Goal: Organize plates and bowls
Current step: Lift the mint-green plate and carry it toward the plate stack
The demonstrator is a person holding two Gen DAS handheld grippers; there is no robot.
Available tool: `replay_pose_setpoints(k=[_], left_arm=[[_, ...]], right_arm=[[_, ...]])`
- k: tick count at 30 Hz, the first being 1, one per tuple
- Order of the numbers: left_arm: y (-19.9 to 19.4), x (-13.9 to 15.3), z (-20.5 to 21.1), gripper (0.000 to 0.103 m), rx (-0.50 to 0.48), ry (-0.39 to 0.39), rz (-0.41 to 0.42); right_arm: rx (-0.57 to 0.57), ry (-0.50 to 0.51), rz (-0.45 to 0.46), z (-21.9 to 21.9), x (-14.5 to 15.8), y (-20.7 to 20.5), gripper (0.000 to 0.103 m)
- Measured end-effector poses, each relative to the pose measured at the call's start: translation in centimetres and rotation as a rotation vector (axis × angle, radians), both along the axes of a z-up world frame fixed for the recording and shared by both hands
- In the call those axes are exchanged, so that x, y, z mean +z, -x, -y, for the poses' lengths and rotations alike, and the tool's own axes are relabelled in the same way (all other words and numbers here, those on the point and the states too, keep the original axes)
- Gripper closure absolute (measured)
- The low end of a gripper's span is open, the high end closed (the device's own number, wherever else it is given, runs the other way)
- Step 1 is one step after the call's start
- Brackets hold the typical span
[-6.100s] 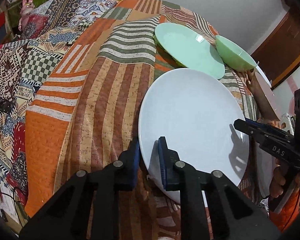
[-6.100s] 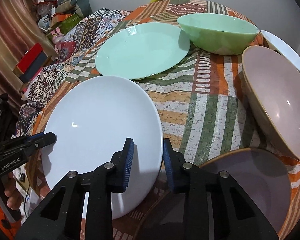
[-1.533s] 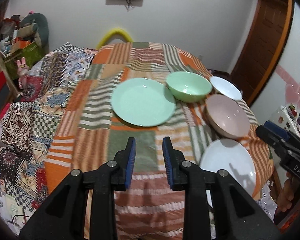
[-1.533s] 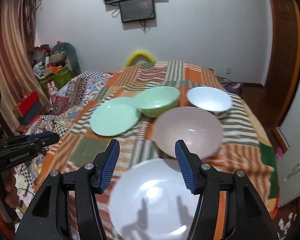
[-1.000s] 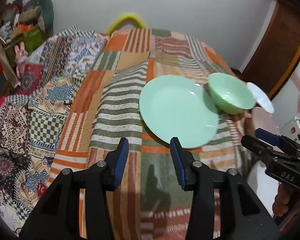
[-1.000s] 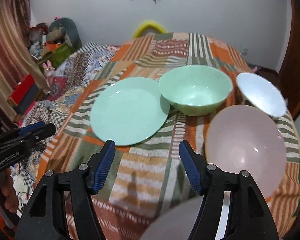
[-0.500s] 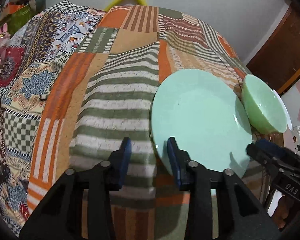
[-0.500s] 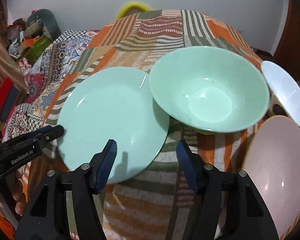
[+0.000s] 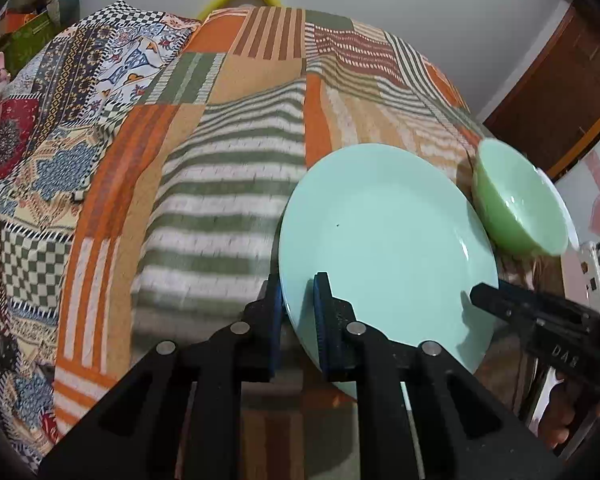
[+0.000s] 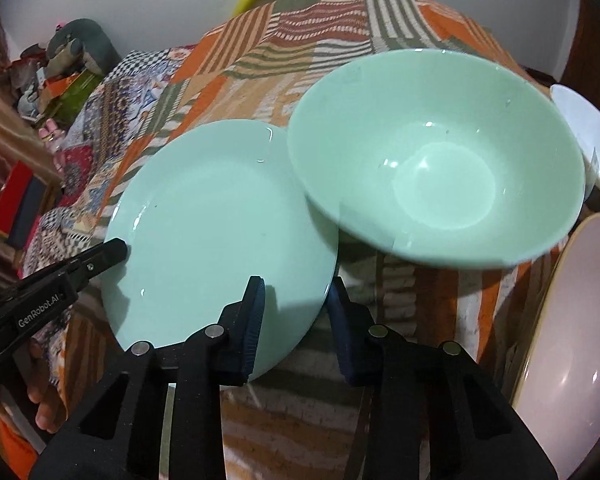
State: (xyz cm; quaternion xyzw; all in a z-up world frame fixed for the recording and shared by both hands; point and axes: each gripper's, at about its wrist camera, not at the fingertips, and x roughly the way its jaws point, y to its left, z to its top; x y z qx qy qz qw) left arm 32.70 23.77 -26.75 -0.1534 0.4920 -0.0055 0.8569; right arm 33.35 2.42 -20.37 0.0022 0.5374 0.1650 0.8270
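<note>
A pale green plate (image 9: 380, 240) (image 10: 211, 220) lies on the patchwork bedspread (image 9: 219, 200). My left gripper (image 9: 297, 308) is shut on its left rim, one pad above and one below. On the opposite rim, my right gripper (image 10: 295, 308) has its jaws closing. One of its pads lies on the plate's top and the other is against the edge from below. Each view shows the other gripper's tip at the plate's far side (image 9: 496, 296) (image 10: 115, 252). A green bowl (image 10: 440, 168) (image 9: 520, 204) overlaps the plate's far right edge.
A white bowl (image 10: 588, 136) sits behind the green bowl and a pink bowl (image 10: 572, 320) to the right. Toys and boxes (image 10: 59, 64) crowd the left of the bed. A wooden door (image 9: 560, 92) stands at the right. A hand (image 10: 39, 400) holds the left gripper.
Over the last second both grippers dropped forward onto the green plate. The left jaws shut on its left rim and the right jaws narrowed around its right rim. The white plate left view.
</note>
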Motion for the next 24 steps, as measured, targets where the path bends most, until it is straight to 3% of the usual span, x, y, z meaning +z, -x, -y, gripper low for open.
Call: replay_pose_setpoints(k=[12,24], left_arm=[[8.3,-0.1,-0.1,0.088,-0.021,0.02,-0.065],[8.0,-0.7,-0.5,0.084,-0.026,0.042,-0.083]], right_arm=[[0.177,0.017,-0.041,-0.9,-0.3,5.3,0.074],[0.168,0.03,-0.056,-2.0,-0.7,3.1,0.077]])
